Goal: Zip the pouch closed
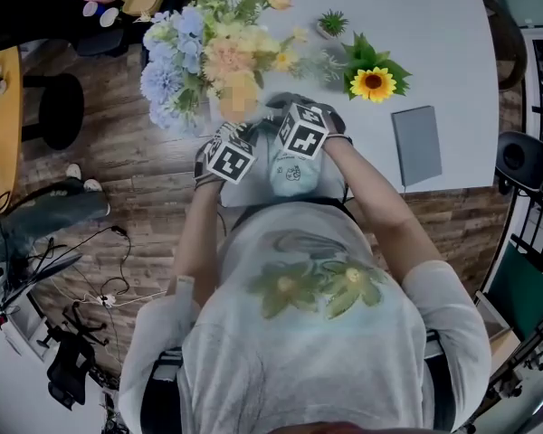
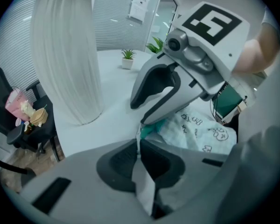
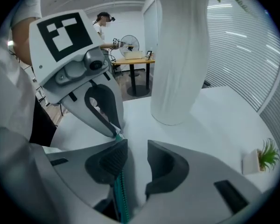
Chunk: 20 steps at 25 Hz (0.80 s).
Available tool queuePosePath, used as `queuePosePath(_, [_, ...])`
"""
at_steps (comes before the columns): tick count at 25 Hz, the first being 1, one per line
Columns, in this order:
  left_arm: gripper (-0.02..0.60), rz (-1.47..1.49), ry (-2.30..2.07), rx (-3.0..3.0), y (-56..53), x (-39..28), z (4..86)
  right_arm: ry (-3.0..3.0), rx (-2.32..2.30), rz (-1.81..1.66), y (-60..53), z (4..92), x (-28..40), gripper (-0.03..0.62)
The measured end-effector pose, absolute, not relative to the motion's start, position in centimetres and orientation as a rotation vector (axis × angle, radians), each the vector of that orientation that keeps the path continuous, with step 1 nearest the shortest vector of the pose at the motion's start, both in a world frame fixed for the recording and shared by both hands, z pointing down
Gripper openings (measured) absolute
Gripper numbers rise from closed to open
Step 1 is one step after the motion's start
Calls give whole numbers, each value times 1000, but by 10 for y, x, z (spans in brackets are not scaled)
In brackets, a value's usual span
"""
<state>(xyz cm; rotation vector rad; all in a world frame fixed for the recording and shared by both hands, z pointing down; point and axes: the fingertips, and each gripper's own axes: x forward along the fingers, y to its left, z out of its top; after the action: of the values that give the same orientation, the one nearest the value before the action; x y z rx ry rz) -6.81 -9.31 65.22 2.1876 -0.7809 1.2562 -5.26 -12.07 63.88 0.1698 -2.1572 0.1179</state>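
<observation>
A white printed pouch [image 1: 294, 175] lies at the near edge of the white table [image 1: 452, 43], right in front of the person. Both grippers hover over it, close together. My left gripper [image 2: 140, 158] is shut on a white strip at the pouch's end; the printed cloth [image 2: 203, 130] spreads beyond its jaws. My right gripper [image 3: 137, 160] stands open, and the pouch's green zipper [image 3: 119, 196] runs up along its left pad. The left gripper's fingertips [image 3: 115, 132] meet that zipper's end just ahead of the right jaws. In the head view the jaws are hidden under the marker cubes.
A tall white vase [image 3: 179, 55] of flowers [image 1: 213, 52] stands right behind the pouch. A sunflower [image 1: 373, 82], a small potted plant [image 1: 332, 23] and a grey notebook [image 1: 416, 145] lie to the right. The table's edge runs along the person's body.
</observation>
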Motion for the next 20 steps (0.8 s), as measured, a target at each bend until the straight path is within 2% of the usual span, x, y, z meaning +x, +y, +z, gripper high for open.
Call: queuePosePath(20, [29,1279,-715,2242,-81,-60,662,-2032,-216,-67,-90,649,-60,60])
